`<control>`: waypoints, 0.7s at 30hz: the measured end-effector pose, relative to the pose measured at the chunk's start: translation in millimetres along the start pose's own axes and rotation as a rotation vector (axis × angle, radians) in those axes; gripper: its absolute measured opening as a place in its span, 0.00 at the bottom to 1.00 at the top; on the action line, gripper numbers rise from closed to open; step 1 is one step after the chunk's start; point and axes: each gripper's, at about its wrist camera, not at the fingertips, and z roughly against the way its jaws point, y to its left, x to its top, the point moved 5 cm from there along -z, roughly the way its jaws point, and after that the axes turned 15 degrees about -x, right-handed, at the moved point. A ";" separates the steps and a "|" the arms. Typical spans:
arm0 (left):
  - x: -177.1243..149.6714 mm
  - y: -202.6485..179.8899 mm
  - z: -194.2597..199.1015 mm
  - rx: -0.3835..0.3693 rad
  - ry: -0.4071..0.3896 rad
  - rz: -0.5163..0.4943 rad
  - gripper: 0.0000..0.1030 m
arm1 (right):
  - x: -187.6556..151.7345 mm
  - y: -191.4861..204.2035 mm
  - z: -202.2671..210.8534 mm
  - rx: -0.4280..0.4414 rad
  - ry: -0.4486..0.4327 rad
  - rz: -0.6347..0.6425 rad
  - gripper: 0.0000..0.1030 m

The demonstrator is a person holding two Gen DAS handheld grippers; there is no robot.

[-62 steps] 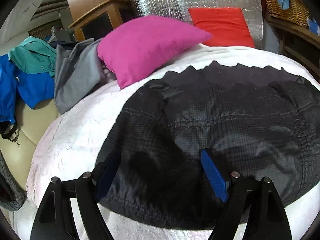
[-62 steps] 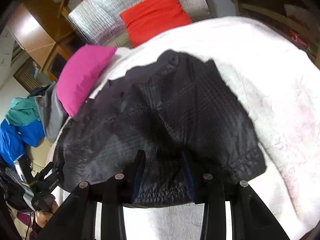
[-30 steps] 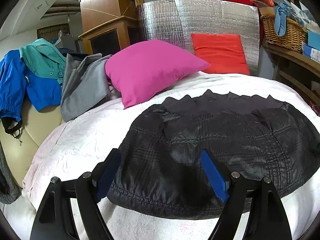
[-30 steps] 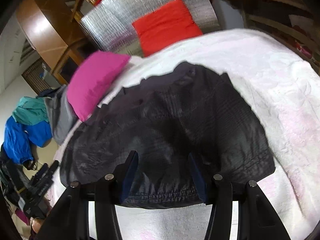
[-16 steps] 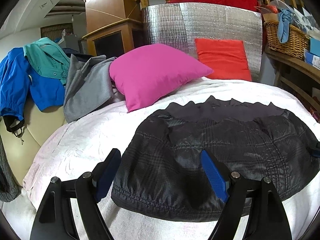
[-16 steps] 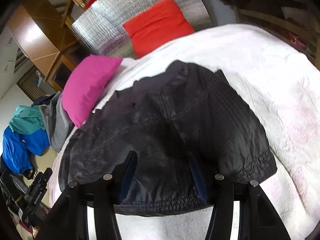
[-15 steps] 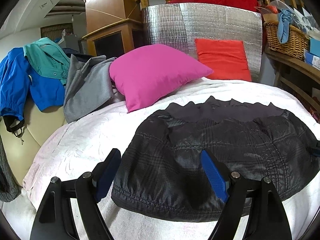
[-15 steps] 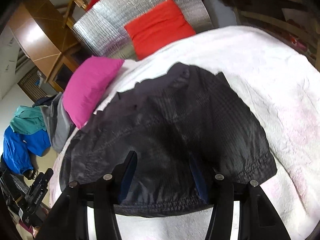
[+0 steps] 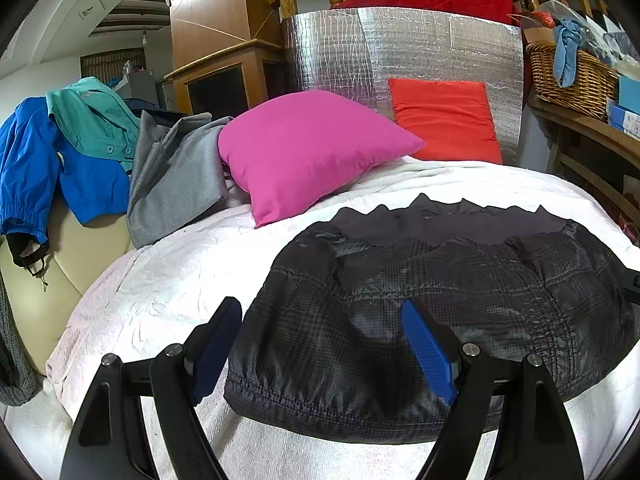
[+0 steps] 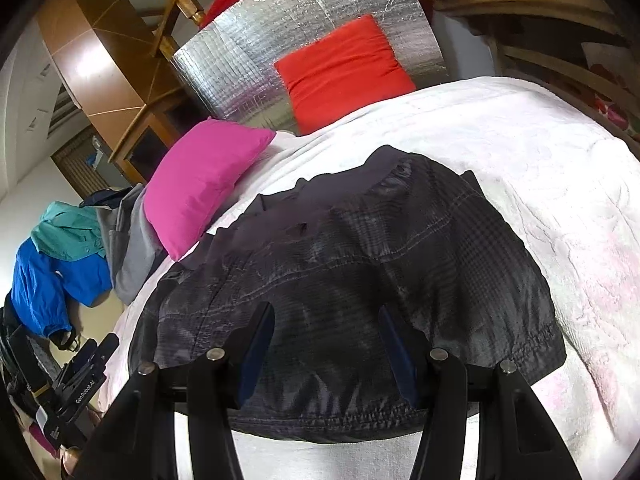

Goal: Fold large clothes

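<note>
A dark checked jacket (image 9: 432, 304) lies folded flat on the white bedspread (image 9: 168, 280), its hem toward me. It also shows in the right wrist view (image 10: 352, 280). My left gripper (image 9: 320, 344) is open and empty, held above the jacket's near left hem. My right gripper (image 10: 326, 344) is open and empty above the near hem, right of middle. The left gripper (image 10: 76, 392) also shows at the lower left of the right wrist view.
A pink pillow (image 9: 308, 148) and a red pillow (image 9: 444, 120) lean at the head of the bed against a silver foil panel (image 9: 400, 48). Grey, teal and blue garments (image 9: 80, 152) are piled at the left. A wicker basket (image 9: 568, 76) sits on a shelf at the right.
Both grippers have pulled back and risen from the jacket. The views now take in more of the bed and room. The jacket lies as before.
</note>
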 end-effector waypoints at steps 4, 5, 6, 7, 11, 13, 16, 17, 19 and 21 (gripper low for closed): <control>1.2 0.9 0.8 -0.002 -0.001 -0.001 0.80 | -1.1 -0.1 0.6 0.001 0.001 0.000 0.57; 1.4 1.0 1.1 -0.002 -0.002 -0.001 0.80 | -1.2 0.2 1.2 -0.001 -0.002 0.002 0.57; 1.3 1.0 1.3 -0.002 -0.003 -0.001 0.80 | -1.0 0.0 1.6 -0.002 -0.004 0.003 0.57; 1.4 0.8 1.6 -0.003 -0.003 -0.002 0.80 | -0.9 -0.3 1.9 0.000 -0.004 0.002 0.57; 1.5 0.4 1.5 -0.003 -0.003 -0.005 0.80 | -0.6 -0.8 2.5 0.001 -0.005 0.000 0.57; 1.2 -0.2 1.9 -0.001 -0.003 -0.006 0.80 | -1.0 -1.1 2.4 0.001 -0.002 -0.001 0.57; 1.3 -0.2 2.0 0.000 -0.005 -0.006 0.80 | -0.9 -0.8 2.7 0.000 -0.001 0.002 0.57; 1.1 -0.2 1.7 0.000 -0.004 -0.006 0.80 | -0.9 -0.8 2.5 0.001 0.000 0.002 0.57; 1.3 -0.2 2.1 0.002 -0.004 -0.006 0.80 | -0.6 -2.1 2.5 0.000 0.002 0.002 0.57; 1.4 0.2 2.4 0.002 -0.006 -0.004 0.80 | -0.5 -2.4 2.6 0.001 0.004 0.002 0.57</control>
